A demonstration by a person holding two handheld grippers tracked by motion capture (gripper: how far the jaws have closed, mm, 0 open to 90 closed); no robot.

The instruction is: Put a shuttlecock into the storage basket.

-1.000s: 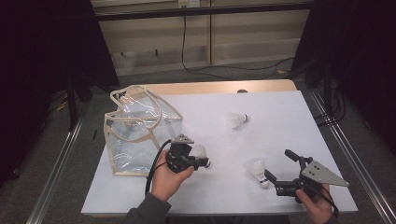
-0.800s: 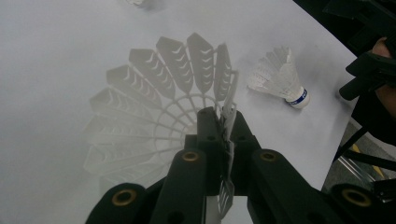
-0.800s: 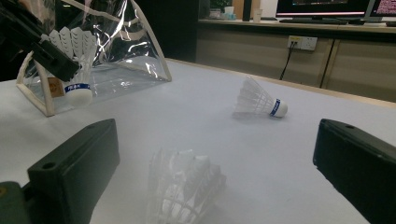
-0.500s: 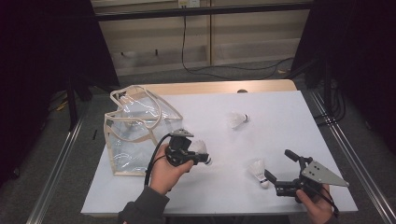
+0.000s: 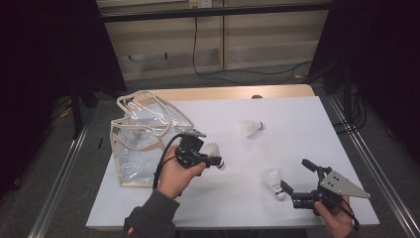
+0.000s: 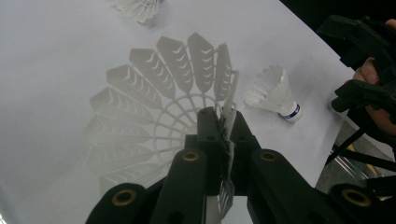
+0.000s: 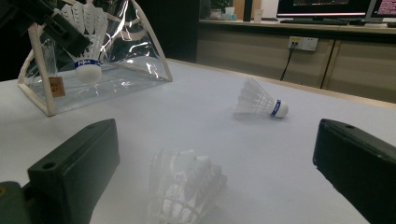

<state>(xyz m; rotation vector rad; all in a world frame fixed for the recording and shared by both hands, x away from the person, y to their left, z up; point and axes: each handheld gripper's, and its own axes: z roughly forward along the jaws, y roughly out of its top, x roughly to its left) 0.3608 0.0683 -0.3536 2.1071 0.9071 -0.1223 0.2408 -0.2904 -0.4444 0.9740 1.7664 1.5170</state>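
My left gripper (image 5: 214, 161) is shut on the feather skirt of a white shuttlecock (image 5: 213, 150) and holds it in the air just right of the clear bag (image 5: 141, 141). In the left gripper view the jaws (image 6: 220, 122) pinch the skirt's edge (image 6: 159, 116), which fans out ahead. A second shuttlecock (image 5: 273, 182) lies on the white table between the open jaws of my right gripper (image 5: 296, 176); it appears blurred and close in the right gripper view (image 7: 184, 186). A third shuttlecock (image 5: 251, 127) lies farther back, cork with a blue band (image 7: 259, 102).
The clear bag with beige trim (image 7: 107, 60) stands upright at the table's left, mouth open upward. The white table top (image 5: 297, 124) ends at a wooden strip at the back. Metal rails run along both sides of the table.
My left hand has lifted the held shuttlecock a little higher beside the bag. The right gripper and the two lying shuttlecocks have not moved.
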